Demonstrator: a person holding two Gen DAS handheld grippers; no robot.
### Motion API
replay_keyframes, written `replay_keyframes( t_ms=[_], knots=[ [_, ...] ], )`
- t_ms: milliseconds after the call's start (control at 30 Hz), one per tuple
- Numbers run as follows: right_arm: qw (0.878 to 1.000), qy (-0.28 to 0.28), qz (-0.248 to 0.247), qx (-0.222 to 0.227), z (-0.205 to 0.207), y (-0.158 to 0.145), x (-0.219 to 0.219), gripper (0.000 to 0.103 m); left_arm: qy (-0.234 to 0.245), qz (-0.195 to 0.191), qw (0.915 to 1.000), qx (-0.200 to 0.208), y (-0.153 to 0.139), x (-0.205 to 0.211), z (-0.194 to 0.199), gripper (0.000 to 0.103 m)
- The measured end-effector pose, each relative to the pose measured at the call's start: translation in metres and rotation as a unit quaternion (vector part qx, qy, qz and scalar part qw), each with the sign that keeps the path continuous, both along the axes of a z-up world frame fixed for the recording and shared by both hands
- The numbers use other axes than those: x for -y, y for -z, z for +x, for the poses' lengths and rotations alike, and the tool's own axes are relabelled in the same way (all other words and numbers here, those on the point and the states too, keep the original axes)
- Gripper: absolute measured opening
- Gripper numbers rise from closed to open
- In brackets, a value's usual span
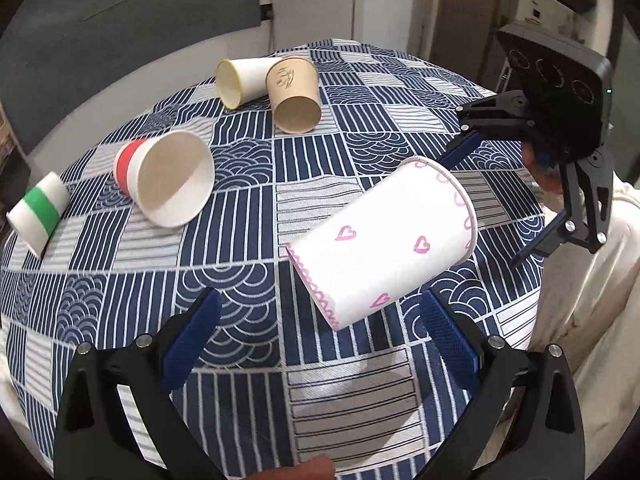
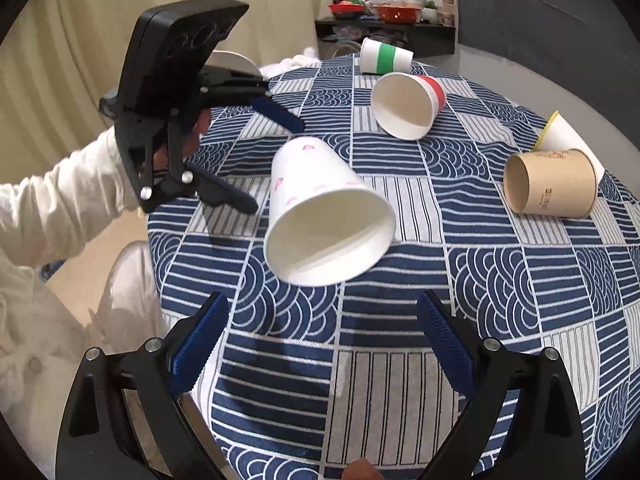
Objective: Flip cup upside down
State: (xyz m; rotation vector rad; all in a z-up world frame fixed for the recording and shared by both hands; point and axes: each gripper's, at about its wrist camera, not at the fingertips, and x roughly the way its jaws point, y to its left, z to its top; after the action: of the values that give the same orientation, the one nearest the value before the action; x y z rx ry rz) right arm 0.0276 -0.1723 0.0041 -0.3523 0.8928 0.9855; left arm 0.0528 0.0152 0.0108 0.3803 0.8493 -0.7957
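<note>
A white paper cup with pink hearts lies on its side on the blue patterned tablecloth. Its base points toward my left gripper, which is open with the cup just ahead of its fingertips. In the right wrist view the same cup shows its open mouth toward my right gripper, which is open and a little short of it. The right gripper shows in the left view, open beyond the cup's mouth. The left gripper shows in the right view, open behind the cup's base.
Other cups lie on their sides: a red-banded one, a green-banded one, a yellow-rimmed white one and a brown one. The round table's edge curves close on the near side. A shelf with dishes stands beyond the table.
</note>
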Motion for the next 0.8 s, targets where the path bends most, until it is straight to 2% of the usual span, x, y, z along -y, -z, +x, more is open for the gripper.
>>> replay_keyframes(
  t_ms=[167,300,433,533,800],
  knots=[
    [1.0,0.016,-0.003,-0.004,0.002,0.008,0.014,0.091,0.062,-0.018,0.9976,0.023,-0.01,0.0,0.003,0.097],
    [1.0,0.022,0.003,-0.01,0.004,0.011,0.023,0.091,0.114,0.0,0.9933,0.021,-0.008,0.007,0.006,0.097],
    [1.0,0.024,0.003,-0.01,0.006,0.012,0.029,0.091,0.147,0.016,0.9886,0.025,-0.006,0.009,0.007,0.097],
    [0.999,0.016,0.021,-0.024,0.011,0.01,0.031,0.091,0.173,0.029,0.9839,0.033,-0.003,0.012,0.009,0.097],
    [1.0,0.003,0.012,-0.025,0.016,0.014,0.026,0.091,0.214,0.033,0.976,0.021,0.005,0.015,0.013,0.097]
  ],
)
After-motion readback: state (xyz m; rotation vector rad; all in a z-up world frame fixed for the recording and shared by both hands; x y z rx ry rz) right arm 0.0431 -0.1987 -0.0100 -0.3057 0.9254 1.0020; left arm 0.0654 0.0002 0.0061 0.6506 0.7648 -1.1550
